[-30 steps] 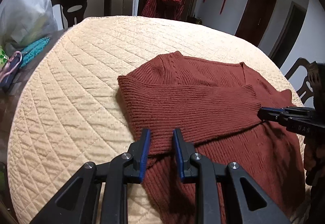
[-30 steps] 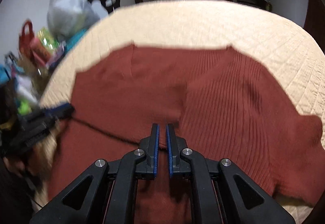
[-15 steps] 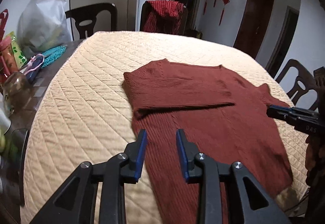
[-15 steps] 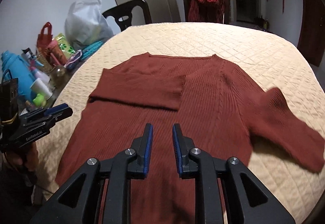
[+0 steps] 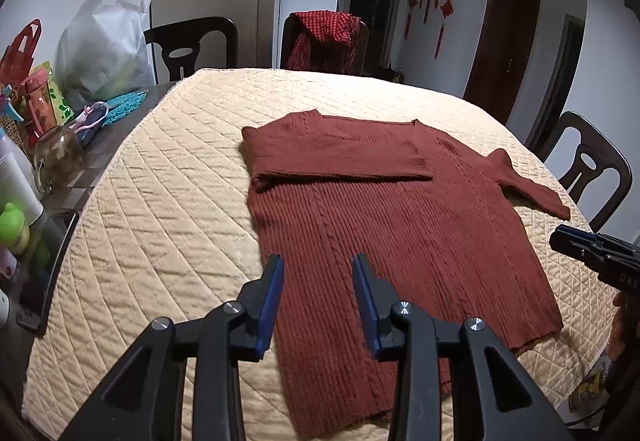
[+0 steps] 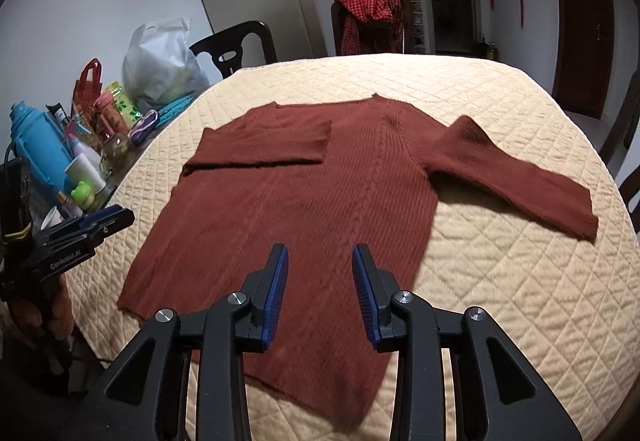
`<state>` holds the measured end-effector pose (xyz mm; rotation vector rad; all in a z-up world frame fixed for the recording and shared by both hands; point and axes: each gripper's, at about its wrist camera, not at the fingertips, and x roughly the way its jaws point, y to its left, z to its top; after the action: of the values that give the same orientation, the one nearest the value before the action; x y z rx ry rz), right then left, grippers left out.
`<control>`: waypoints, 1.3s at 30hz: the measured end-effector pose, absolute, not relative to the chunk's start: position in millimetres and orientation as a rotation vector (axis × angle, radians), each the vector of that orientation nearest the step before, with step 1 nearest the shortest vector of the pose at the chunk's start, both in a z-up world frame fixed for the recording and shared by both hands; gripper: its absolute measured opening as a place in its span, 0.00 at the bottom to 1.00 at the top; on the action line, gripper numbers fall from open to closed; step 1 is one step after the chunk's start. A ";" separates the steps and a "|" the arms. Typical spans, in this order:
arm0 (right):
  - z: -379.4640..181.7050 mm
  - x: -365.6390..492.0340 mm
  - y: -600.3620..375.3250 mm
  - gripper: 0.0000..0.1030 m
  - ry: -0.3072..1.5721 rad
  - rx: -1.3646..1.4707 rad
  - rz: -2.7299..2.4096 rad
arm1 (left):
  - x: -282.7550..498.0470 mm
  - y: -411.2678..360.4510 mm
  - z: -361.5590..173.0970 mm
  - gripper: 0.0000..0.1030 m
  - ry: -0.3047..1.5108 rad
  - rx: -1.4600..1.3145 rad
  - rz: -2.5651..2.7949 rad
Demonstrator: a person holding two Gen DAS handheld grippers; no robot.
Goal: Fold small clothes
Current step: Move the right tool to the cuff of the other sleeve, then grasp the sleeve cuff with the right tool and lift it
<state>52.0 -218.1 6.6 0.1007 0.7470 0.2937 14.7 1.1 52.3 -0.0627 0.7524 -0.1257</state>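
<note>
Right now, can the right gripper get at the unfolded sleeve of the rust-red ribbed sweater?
Probably yes. The right gripper hangs open over the sweater's body, and the unfolded sleeve lies flat on the cream quilted cover to its right, with nothing on or beside it.

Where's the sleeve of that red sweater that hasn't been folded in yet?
In the right wrist view, the unfolded sleeve lies stretched out flat on the quilted table cover, on the right side of the sweater, opposite the folded sleeve.

Left hand-held gripper [image 5: 318, 273] and right hand-held gripper [image 6: 319, 262] — both spread, empty.
</note>
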 end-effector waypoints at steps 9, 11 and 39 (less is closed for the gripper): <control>-4.1 51.3 -226.0 0.38 0.762 0.130 0.286 | 17.4 -7.5 45.9 0.41 0.769 -0.061 -0.128; -5.5 53.6 -228.3 0.38 0.765 0.137 0.281 | 20.6 -10.2 44.9 0.41 0.773 -0.058 -0.129; -45.1 112.6 -415.8 0.42 0.805 0.661 -0.071 | 87.1 -33.3 8.3 0.41 0.887 -0.016 -0.138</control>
<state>112.6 -415.8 -45.1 0.6613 0.8054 -0.0713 87.1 -33.3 8.3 -0.0159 0.8870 -0.1384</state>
